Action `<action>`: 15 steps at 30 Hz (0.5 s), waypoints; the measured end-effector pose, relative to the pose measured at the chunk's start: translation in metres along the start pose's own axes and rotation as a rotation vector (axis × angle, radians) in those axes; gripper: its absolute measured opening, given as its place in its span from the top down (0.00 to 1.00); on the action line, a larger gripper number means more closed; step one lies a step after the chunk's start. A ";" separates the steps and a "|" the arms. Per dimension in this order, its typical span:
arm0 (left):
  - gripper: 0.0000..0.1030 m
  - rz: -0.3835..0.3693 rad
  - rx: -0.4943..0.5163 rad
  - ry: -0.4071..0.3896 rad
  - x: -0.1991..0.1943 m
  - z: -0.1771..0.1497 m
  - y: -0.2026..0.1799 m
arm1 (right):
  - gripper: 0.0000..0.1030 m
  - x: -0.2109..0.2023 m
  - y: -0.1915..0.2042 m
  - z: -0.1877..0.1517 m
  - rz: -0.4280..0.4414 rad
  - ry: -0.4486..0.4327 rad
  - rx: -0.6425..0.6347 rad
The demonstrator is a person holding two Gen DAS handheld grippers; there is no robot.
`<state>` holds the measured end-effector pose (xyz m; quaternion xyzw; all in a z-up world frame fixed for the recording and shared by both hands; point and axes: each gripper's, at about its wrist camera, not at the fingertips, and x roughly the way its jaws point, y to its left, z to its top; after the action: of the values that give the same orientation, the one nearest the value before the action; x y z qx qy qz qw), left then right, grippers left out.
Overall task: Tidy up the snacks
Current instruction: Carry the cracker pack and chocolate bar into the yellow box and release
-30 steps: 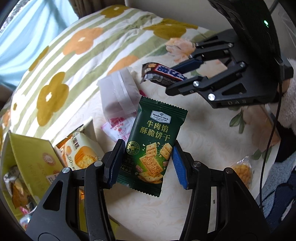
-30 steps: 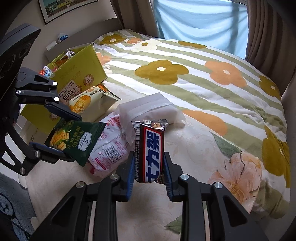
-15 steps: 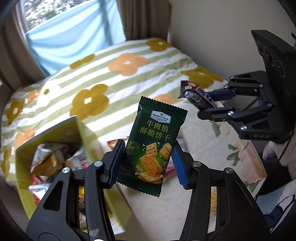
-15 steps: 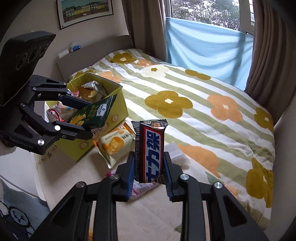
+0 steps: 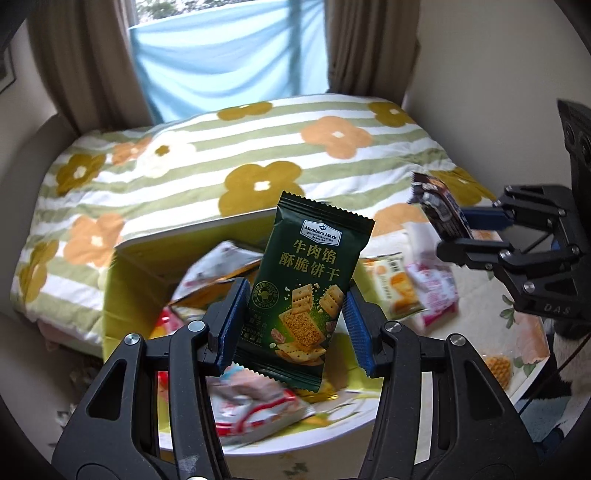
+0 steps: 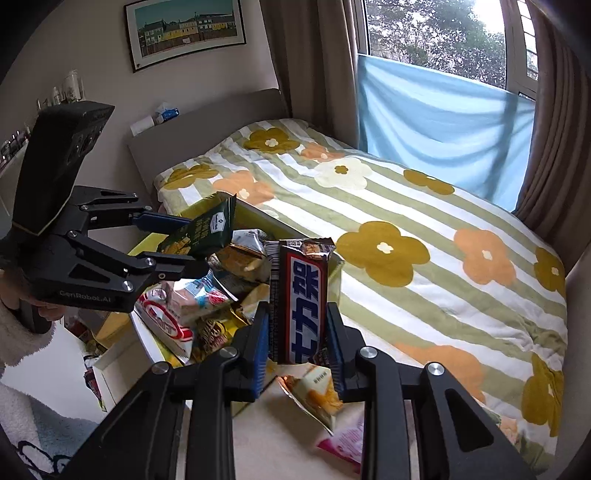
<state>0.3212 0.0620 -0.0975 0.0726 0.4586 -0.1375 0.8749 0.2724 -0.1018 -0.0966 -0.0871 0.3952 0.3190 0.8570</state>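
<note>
A bed (image 6: 424,236) with a flowered striped quilt fills the room; behind it, a daylit window (image 6: 436,37), brown curtains (image 6: 310,55), a framed picture (image 6: 184,31).

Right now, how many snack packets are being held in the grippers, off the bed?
2. The green cracker packet is clamped in the left gripper above the yellow box; the chocolate bar is clamped in the right gripper. More packets lie loose below.
</note>
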 end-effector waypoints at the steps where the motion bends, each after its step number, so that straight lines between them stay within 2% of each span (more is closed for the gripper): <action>1: 0.54 0.021 -0.009 0.002 0.002 -0.002 0.013 | 0.75 0.006 0.005 0.003 0.000 0.003 0.007; 3: 0.54 0.051 -0.022 0.008 0.008 -0.004 0.040 | 0.75 0.018 0.015 0.009 -0.006 0.015 0.022; 8: 0.54 0.014 -0.095 0.047 0.031 -0.013 0.096 | 0.75 0.046 0.035 0.017 -0.037 0.050 0.066; 12: 0.53 -0.025 -0.101 0.056 0.044 -0.016 0.113 | 0.75 0.063 0.043 0.019 -0.053 0.075 0.110; 14: 0.41 -0.016 -0.089 0.075 0.049 -0.016 0.117 | 0.75 0.069 0.048 0.019 -0.061 0.088 0.118; 15: 0.14 -0.003 -0.083 0.084 0.051 -0.017 0.118 | 0.75 0.071 0.051 0.020 -0.065 0.094 0.122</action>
<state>0.3717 0.1696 -0.1490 0.0410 0.5002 -0.1165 0.8570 0.2880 -0.0204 -0.1303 -0.0626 0.4504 0.2618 0.8513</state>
